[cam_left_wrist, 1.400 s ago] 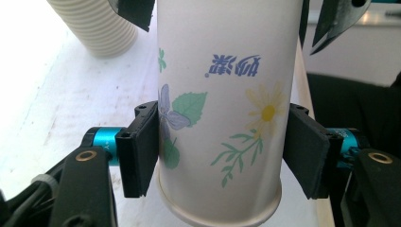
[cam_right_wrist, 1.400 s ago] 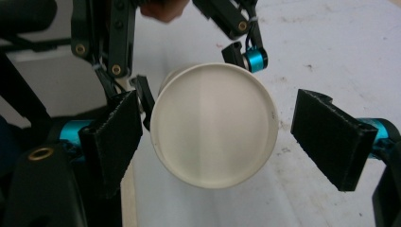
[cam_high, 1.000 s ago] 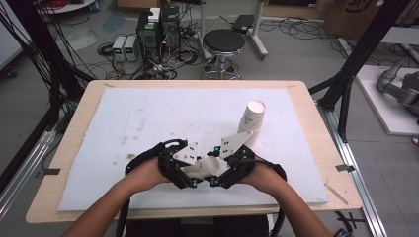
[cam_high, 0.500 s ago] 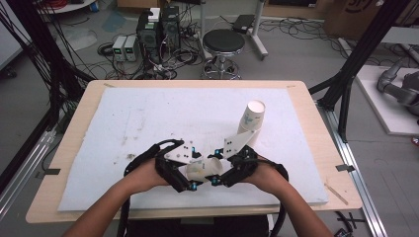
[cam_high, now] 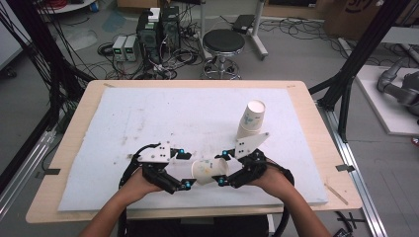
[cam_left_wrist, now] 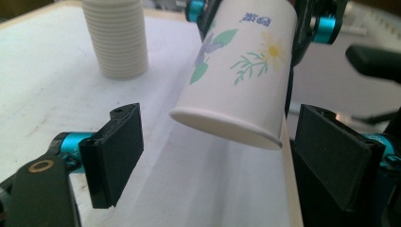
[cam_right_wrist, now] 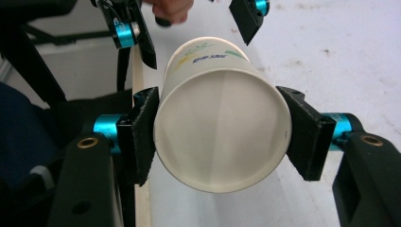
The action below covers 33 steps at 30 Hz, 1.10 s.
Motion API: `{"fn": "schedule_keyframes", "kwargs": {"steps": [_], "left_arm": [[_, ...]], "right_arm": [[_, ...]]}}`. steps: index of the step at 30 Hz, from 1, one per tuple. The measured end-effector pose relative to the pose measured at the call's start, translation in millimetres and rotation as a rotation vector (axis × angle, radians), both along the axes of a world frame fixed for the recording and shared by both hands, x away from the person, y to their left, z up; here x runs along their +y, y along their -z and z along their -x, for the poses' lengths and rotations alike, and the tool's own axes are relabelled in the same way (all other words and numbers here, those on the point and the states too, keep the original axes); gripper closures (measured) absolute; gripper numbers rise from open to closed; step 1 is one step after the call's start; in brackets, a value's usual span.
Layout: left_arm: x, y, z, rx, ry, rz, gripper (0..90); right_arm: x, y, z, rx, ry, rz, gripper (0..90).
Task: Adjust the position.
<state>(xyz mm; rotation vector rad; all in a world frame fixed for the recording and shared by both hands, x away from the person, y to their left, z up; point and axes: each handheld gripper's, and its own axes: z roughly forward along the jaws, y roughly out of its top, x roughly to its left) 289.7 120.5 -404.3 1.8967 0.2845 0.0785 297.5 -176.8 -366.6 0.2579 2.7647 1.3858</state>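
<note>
A white paper cup (cam_high: 207, 171) with a flower print lies on its side in the air just above the mat, near the table's front edge. My right gripper (cam_high: 222, 168) is shut on it, having just closed. In the right gripper view its pads (cam_right_wrist: 142, 132) press both sides of the cup (cam_right_wrist: 222, 118), whose round end faces the camera. My left gripper (cam_high: 188, 170) has just opened. Its jaws stand wide on either side of the cup's other end (cam_left_wrist: 236, 71), apart from it, in the left gripper view (cam_left_wrist: 220, 123). A stack of paper cups (cam_high: 250, 121) (cam_left_wrist: 116, 38) stands upright behind.
A white foam mat (cam_high: 148, 113) covers the wooden table (cam_high: 74, 123). The table's front edge runs just under both hands. A stool (cam_high: 223, 42) and electronics boxes (cam_high: 158, 24) stand on the floor beyond the far edge.
The left gripper's jaws have spread off the cup and that hand has drawn back and down a little. The right jaws have closed onto the cup.
</note>
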Motion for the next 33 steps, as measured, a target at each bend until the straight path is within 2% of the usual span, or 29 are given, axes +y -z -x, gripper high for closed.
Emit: {"fn": "schedule_keyframes", "kwargs": {"steps": [3,5,6,9,17,19,33], "left_arm": [[3.7,1.4,2.1,0.004,-0.011,0.057,16.3],[4.8,1.1,3.1,0.005,-0.01,0.075,16.3],[5.1,0.7,3.6,0.004,-0.01,0.082,16.3],[4.6,-0.4,4.5,0.003,-0.006,0.108,16.3],[-3.0,0.0,4.8,0.005,0.026,0.122,16.3],[-4.6,0.2,4.8,0.007,0.034,0.13,16.5],[-19.9,2.6,6.5,-0.005,0.07,0.157,16.6]], "right_arm": [[-6.5,1.2,3.5,-0.001,0.021,-0.055,35.9],[-13.1,4.4,6.7,0.014,0.026,-0.128,35.9],[-13.1,4.4,6.7,0.014,0.026,-0.128,35.9],[-17.9,8.0,8.2,0.007,0.034,-0.17,35.8],[-25.9,17.2,10.8,0.008,0.036,-0.236,35.9],[-28.0,20.3,11.9,0.02,0.031,-0.279,35.9],[-27.5,24.3,12.5,0.056,0.004,-0.338,35.9]]}}
